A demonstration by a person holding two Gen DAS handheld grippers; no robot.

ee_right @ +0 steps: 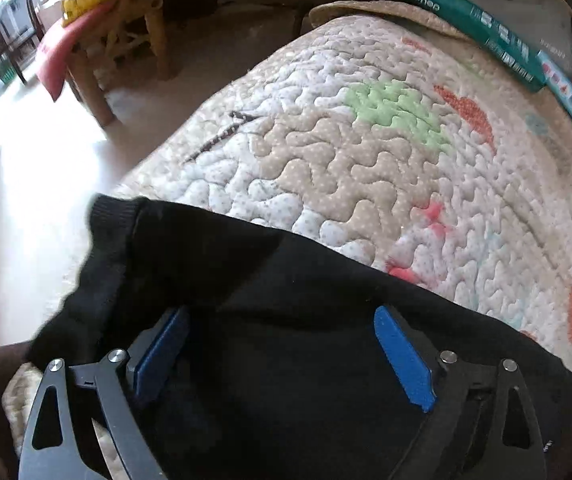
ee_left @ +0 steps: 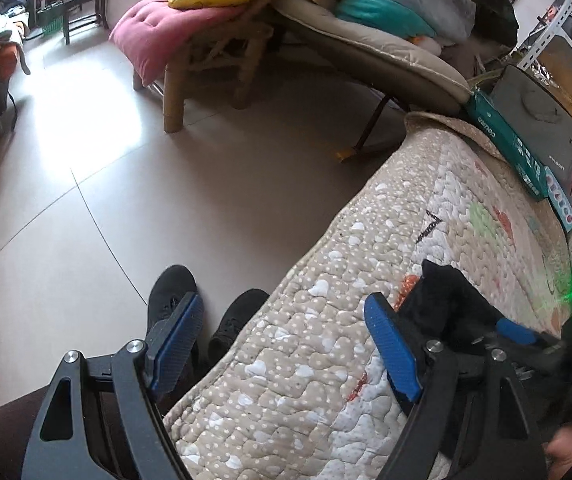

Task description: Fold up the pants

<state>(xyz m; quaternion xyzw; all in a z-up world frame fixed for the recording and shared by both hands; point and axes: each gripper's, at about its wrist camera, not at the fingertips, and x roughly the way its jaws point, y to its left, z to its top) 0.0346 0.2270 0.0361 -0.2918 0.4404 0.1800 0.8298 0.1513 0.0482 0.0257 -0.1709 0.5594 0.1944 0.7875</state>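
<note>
Pants (ee_right: 286, 320) on quilt (ee_right: 365, 152) — both grippers' fingers spread.

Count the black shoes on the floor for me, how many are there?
2. One black shoe is on the floor behind the left gripper's left finger; the other black shoe sits right beside it, against the quilt edge.
</note>
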